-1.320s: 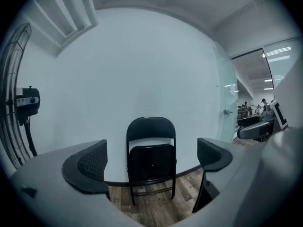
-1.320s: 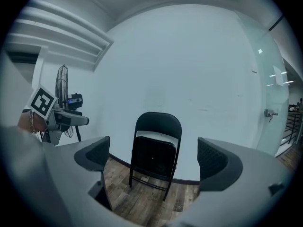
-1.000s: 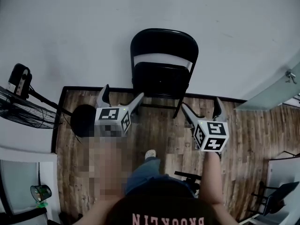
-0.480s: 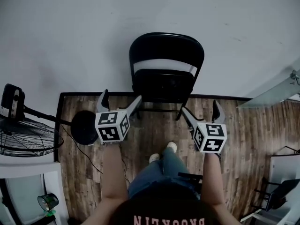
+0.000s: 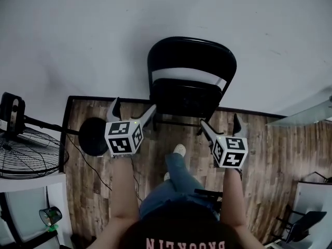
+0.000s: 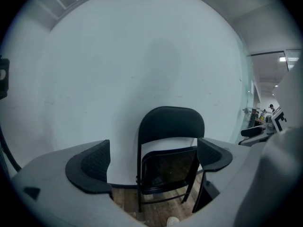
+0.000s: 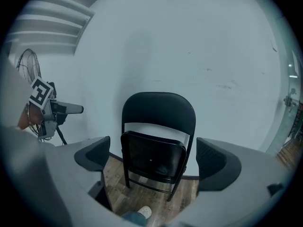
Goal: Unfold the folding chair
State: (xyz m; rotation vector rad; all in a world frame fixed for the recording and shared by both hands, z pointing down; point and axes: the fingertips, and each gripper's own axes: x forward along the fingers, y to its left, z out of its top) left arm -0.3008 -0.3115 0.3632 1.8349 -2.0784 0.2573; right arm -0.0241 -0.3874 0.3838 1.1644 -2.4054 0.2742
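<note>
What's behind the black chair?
Behind the chair is a plain white wall. It shows through the gap under the backrest too. The folded-up seat covers the bit of wall right behind it.

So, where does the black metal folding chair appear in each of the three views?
Head view: the black metal folding chair stands top centre.
Left gripper view: the chair sits lower centre, framed by the parted jaws.
Right gripper view: the chair sits lower centre, likewise between parted jaws.
Shared landmark: the person's white shoe just before the chair.
</note>
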